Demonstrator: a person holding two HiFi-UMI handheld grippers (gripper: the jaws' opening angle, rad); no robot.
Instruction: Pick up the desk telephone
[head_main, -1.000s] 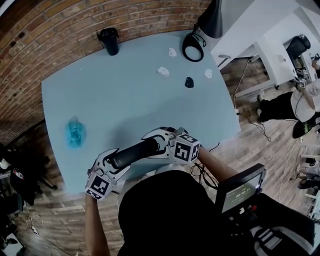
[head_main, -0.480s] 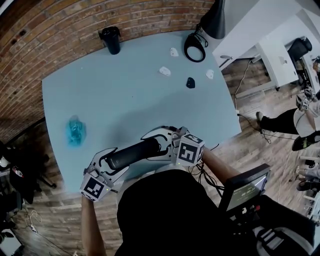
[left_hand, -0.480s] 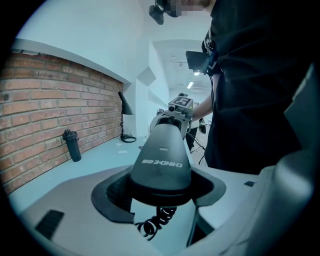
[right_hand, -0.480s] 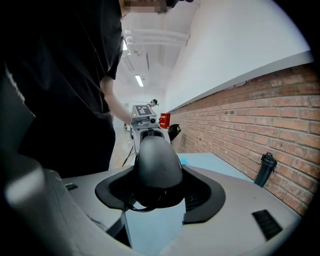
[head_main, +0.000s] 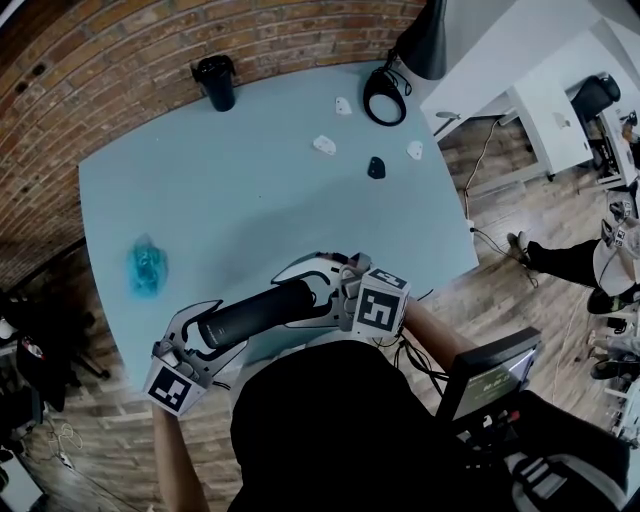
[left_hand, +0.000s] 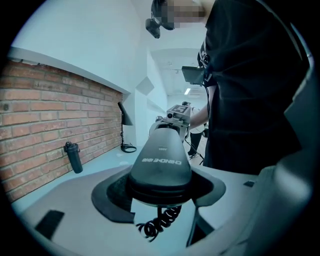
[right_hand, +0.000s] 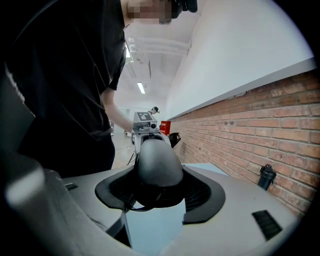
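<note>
A black telephone handset (head_main: 255, 313) hangs over the near edge of the light blue table (head_main: 250, 200), held by its two ends. My left gripper (head_main: 215, 332) is shut on its left end and my right gripper (head_main: 312, 293) on its right end. In the left gripper view the handset (left_hand: 161, 162) fills the space between the jaws, and a coiled black cord (left_hand: 157, 225) hangs below it. In the right gripper view the other end of the handset (right_hand: 159, 167) sits between the jaws, with the cord tucked under it. No telephone base is visible.
A black bottle (head_main: 216, 82) stands at the table's far edge by the brick wall. A black lamp (head_main: 420, 40) with a ring base (head_main: 385, 95) is at the far right corner, with small white pieces (head_main: 325, 145) and a black piece (head_main: 376, 167) nearby. A blue object (head_main: 147, 268) lies at the left.
The left gripper has moved down and to the left, toward the person, and the handset's left end has gone with it. The right gripper has barely shifted.
</note>
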